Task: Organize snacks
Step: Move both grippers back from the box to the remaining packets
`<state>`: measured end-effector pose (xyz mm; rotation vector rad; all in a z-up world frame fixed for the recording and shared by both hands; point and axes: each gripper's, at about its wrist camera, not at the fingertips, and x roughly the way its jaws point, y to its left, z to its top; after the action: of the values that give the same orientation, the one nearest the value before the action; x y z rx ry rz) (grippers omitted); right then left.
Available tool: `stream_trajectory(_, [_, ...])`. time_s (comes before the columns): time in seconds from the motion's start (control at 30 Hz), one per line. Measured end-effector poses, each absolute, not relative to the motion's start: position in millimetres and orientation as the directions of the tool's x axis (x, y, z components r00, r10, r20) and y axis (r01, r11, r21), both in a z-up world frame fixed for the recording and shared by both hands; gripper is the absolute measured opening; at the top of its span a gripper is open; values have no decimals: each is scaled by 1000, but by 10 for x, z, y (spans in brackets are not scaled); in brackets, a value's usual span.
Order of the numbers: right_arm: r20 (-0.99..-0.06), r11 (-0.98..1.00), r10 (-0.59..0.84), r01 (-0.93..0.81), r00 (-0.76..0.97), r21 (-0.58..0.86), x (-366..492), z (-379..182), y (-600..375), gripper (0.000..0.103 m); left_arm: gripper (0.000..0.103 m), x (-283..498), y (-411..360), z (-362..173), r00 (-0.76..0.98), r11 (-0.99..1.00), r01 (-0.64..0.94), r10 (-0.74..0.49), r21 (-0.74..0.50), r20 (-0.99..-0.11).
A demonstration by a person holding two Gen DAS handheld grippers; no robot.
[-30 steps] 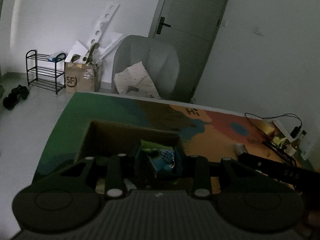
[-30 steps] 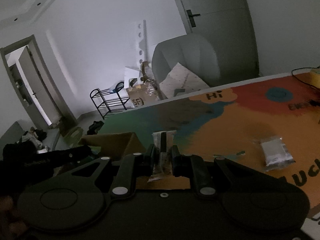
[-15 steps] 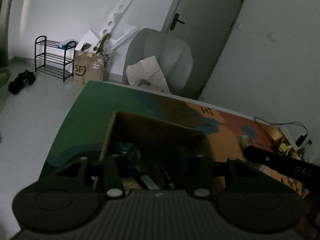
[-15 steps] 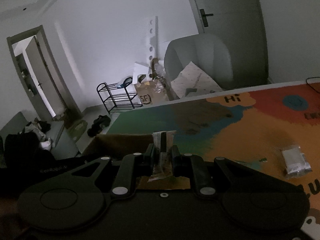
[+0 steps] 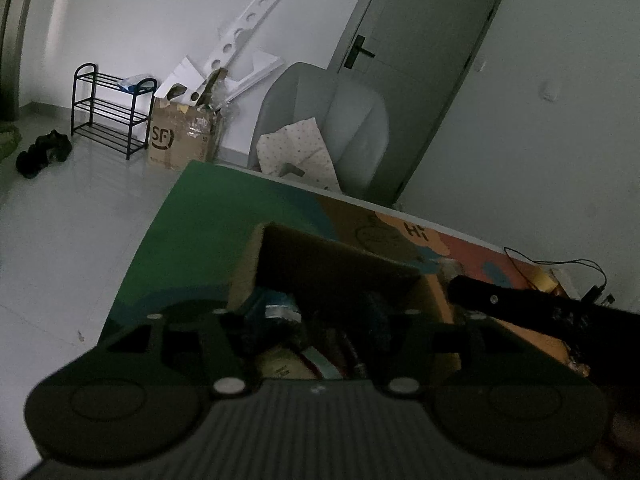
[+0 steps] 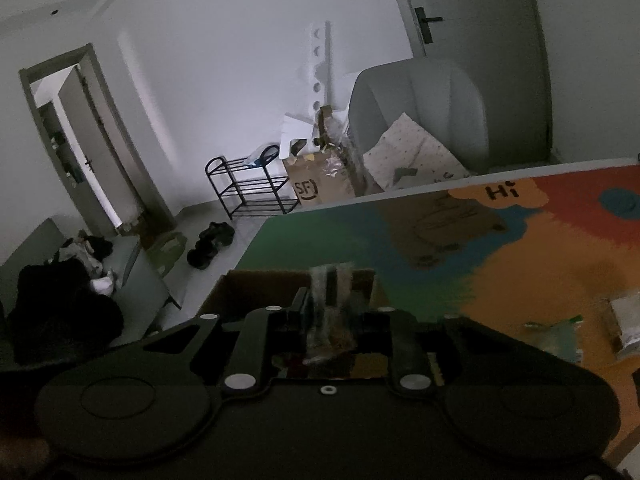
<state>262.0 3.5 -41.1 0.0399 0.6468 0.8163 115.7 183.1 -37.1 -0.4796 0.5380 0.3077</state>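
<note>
Colourful mat (image 6: pixel 520 280), corrugated cardboard box (image 5: pixel 336 256), left hand-held gripper (image 5: pixel 312 320) spread, right hand-held gripper (image 6: pixel 330 312) pinching crinkly clear packet (image 6: pixel 330 292)

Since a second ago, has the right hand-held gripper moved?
Yes. The right hand-held gripper, shut on the snack packet, has moved left over the cardboard box: the "Hi" print has slid right in its view.

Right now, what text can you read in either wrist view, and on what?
"SF" on the cardboard carton on the floor by the shoe rack.
"Hi" on the colourful table mat.
Print on the snack packets in the open box: too dark and blurred to read.
</note>
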Motion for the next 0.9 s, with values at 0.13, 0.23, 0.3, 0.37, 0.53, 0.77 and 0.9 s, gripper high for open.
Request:
stream_trajectory(0.13, [-517,700,686,-659,513,274,2606,-399,-12,30,61,1149,1829,-370,822,849,-388,143,-359,-552])
stream_trajectory(0.23, [-517,713,675,-645,526,274,2616,-401,-93,31,65,1180,1790,-364,822,859,-376,137,-347,-553])
stream_trajectory(0.3, [-522,722,667,-635,532,274,2631,-414,-156,32,73,1199,1748,-367,823,861,-373,134,-346,-552])
stream_trajectory(0.37, [-527,732,657,-624,539,275,2645,-436,-222,34,77,1222,1698,-364,826,864,-368,134,-344,-547])
stream_trajectory(0.53, [-536,755,636,-593,555,280,2664,-510,-396,44,87,1293,1567,-359,827,877,-357,138,-320,-544])
stream_trajectory(0.77, [-533,777,616,-559,580,291,2708,-561,-705,63,92,1439,1379,-381,806,891,-352,134,-286,-576])
stream_trajectory(0.9, [-534,785,608,-544,588,295,2738,-588,-863,75,94,1492,1228,-371,804,905,-335,129,-263,-580])
